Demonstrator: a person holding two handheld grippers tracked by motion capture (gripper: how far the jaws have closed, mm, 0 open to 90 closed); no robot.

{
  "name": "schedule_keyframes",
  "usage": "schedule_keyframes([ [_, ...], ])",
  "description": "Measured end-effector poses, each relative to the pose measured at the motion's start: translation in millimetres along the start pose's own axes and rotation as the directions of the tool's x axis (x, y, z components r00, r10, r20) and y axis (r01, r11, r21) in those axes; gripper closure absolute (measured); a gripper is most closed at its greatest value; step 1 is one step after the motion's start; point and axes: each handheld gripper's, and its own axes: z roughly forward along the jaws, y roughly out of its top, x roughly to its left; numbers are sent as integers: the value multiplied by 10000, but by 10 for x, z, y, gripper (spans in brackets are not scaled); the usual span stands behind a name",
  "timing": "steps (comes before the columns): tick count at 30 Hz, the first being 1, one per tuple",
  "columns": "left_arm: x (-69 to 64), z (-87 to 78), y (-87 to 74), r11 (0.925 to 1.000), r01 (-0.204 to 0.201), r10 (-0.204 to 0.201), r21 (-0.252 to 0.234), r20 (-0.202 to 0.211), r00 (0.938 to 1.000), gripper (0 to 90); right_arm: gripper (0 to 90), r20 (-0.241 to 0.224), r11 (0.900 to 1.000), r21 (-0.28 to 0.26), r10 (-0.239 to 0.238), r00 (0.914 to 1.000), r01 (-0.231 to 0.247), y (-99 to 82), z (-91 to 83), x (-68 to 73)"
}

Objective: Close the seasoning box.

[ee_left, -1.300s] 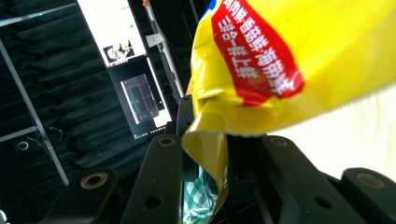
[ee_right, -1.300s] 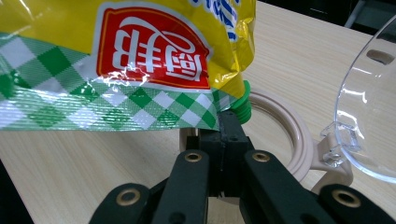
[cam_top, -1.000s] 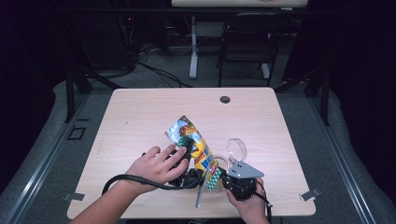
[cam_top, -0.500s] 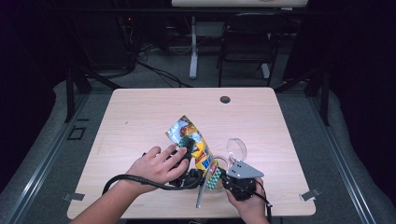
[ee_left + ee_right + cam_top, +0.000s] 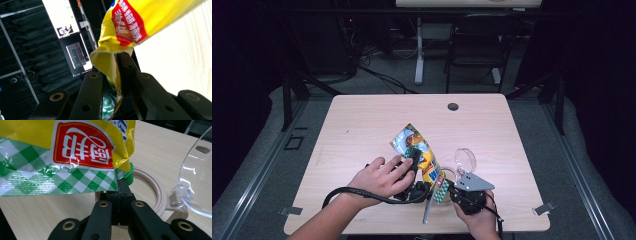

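Holding still—left gripper [image 5: 414,156] tightening on snack bag [image 5: 419,150].

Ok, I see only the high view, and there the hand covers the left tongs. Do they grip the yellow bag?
Observer: Yes. In the left gripper view the left tongs have just been closing, and they pinch a folded yellow edge of the bag.
Operator: And where do the right tongs hold it?
Observer: The right tongs are shut on the bag's green-and-white checked end, just beside a green cap.
Operator: What is the round thing near them?
Observer: A beige ring lying flat on the table, with a clear lid standing up at its side.
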Motion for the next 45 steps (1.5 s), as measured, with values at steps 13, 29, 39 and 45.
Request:
schedule_keyframes([
  [13,26,-1,13,9999,51,-51,-90,-21,10000,823,900,-132,9999,-34,148,9998,-149,2,-9,-9],
  [29,44,11,36,9999,21,-22,-98,-99,9999,825,900,-285,9993,-20,362,9989,-363,2,-16,-33],
  [39,59,24,50,10000,-34,34,-76,-26,10000,828,900,-316,9990,-6,440,9985,-440,-2,-17,-45],
  [45,70,25,59,9998,-151,150,-94,-123,9998,829,900,-319,9990,-11,439,9985,-440,-2,-18,-45],
])
